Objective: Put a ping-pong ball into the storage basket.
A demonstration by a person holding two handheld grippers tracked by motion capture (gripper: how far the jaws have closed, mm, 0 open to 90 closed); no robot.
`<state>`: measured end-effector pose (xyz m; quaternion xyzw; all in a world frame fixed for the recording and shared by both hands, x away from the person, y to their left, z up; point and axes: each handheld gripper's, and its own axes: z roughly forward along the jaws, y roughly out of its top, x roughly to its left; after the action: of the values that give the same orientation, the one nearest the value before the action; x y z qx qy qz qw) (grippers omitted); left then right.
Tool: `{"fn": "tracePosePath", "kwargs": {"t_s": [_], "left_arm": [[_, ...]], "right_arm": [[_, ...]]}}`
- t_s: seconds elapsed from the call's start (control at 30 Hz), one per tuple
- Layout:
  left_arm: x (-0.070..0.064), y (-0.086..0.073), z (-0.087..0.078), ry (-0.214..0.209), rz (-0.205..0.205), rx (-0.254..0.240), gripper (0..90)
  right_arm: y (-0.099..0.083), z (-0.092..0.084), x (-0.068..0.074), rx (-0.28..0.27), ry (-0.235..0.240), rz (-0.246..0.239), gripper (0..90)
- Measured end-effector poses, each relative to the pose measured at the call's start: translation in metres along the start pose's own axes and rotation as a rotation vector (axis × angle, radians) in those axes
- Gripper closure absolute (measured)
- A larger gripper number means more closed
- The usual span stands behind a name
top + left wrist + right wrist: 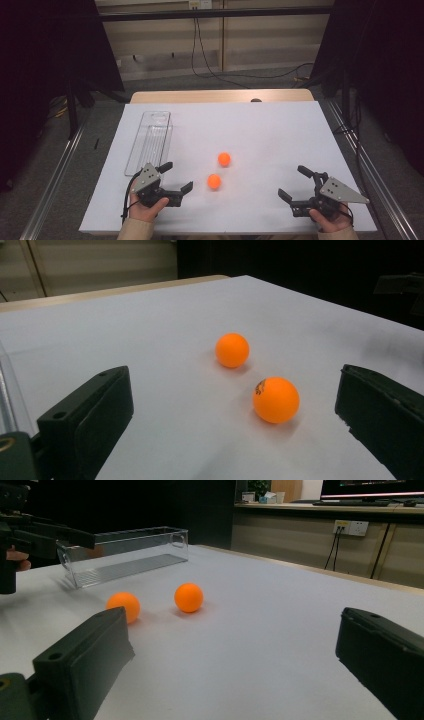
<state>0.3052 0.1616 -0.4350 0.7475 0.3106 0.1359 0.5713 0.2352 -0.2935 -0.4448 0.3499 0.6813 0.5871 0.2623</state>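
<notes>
Both grippers were open, holding nothing. The nearer orange ball (214,181) lay just ahead of the left gripper (176,181), well apart from the right gripper (294,184).

- The white tabletop (260,125) is evenly, softly lit; surroundings beyond it fall dark.
- Faint shadows sit under the orange balls (275,399).
- All three views are slightly soft.

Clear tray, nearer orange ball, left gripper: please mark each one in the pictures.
clear tray (150,142), high view, on its ribbed floor.
nearer orange ball (214,181), high view, centre of the ball.
left gripper (176,177), high view, midway between its open fingers.
</notes>
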Motion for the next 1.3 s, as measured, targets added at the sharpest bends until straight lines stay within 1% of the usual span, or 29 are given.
{"fn": "tracePosePath", "kwargs": {"t_s": [0.17,0.47,0.77,0.97,1.03,1.3], "left_arm": [[-0.002,0.000,0.003,-0.009,0.007,0.009,2.2],[-0.005,0.001,0.008,-0.033,0.004,0.022,2.1],[-0.009,0.002,0.014,-0.050,0.017,0.036,2.1],[-0.009,0.002,0.016,-0.050,0.015,0.046,2.1],[-0.010,0.002,0.017,-0.045,0.022,0.051,2.2],[-0.013,0.002,0.022,-0.050,0.027,0.069,2.3]], "right_arm": [[0.000,0.000,0.000,-0.001,0.000,0.000,0.4],[0.000,0.000,0.000,-0.003,-0.001,0.001,0.4],[0.000,0.000,0.001,-0.005,0.001,0.000,0.6],[0.000,0.000,0.001,-0.006,0.003,0.001,0.6],[0.001,0.000,0.001,-0.005,0.004,0.000,0.6],[0.001,0.001,0.001,-0.005,0.007,-0.003,0.7]]}}
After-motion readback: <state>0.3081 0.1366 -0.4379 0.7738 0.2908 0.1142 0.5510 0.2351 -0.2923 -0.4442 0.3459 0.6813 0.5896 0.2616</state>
